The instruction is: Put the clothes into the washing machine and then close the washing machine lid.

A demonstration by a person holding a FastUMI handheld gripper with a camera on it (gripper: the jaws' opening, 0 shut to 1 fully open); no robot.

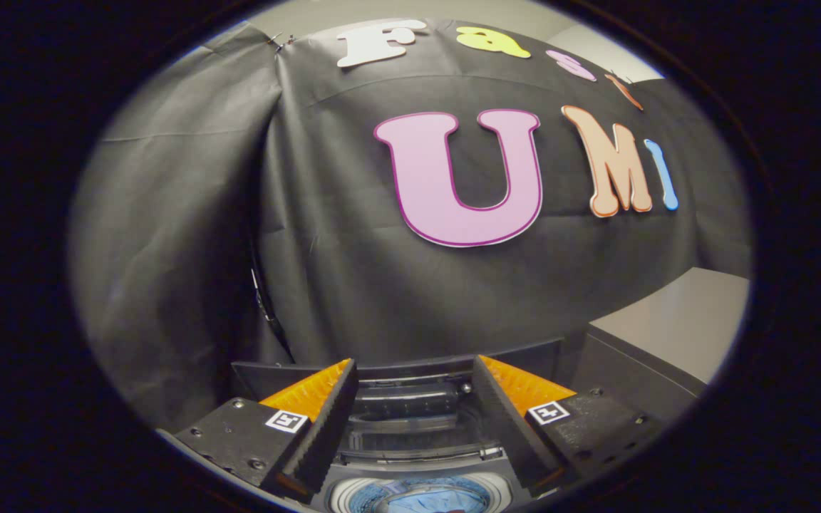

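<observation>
1. Gripper view, looking forward along the two fingers toward the booth's black cloth wall.
2. Gripper: spread wide, with a broad gap between the fingers; nothing held, nothing pressed by either pad. Fingers angled outward from base to tip, hanging above the washing machine and apart from it.
3. Washing machine: dark top-loading body directly below and between the fingers. Lid raised, standing upright at the rear just beyond the fingertips, dark panel facing forward.
4. Drum opening: round pale rim at the base of the gap between the fingers, uncovered.
5. Clothes: light blue fabric lying inside the drum, seen through the opening, under the gripper and not touched by it. A small reddish patch showing at the near side of the fabric; too small to identify.
6. Grey cabinet: flat-topped unit standing just beside the washing machine, beyond the right finger.
7. Dark cable: hanging against the cloth wall, beyond the left finger.
</observation>
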